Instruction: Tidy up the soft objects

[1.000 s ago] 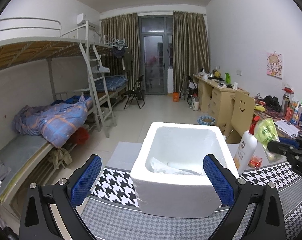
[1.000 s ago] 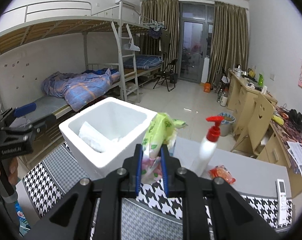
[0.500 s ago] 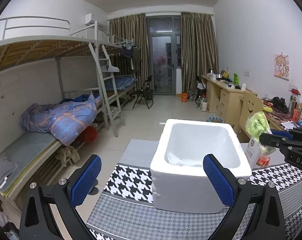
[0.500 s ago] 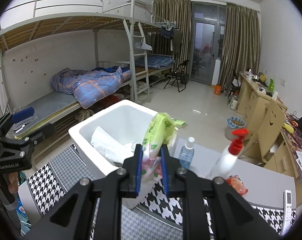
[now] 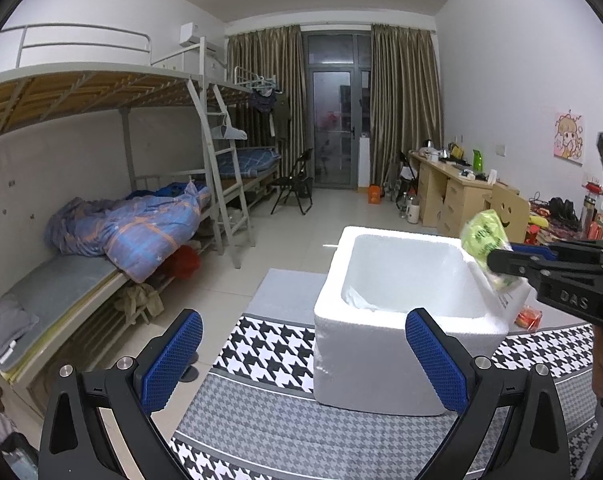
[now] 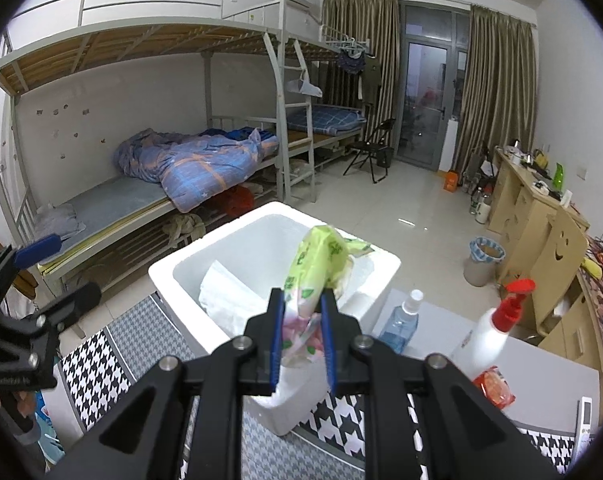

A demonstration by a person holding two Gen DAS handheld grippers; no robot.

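The letters "DAS" are read in raised print on the black body of the right gripper (image 5: 501, 262), seen from the left wrist view. Small pale lettering is seen on the left gripper (image 6: 49, 276) body, too blurred to read. Print on the green tissue pack (image 6: 315, 268) stays illegible.

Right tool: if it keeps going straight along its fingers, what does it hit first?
Probably the white foam box: the right tool, shut on the green tissue pack, points down into its open top. Depth is uncertain.
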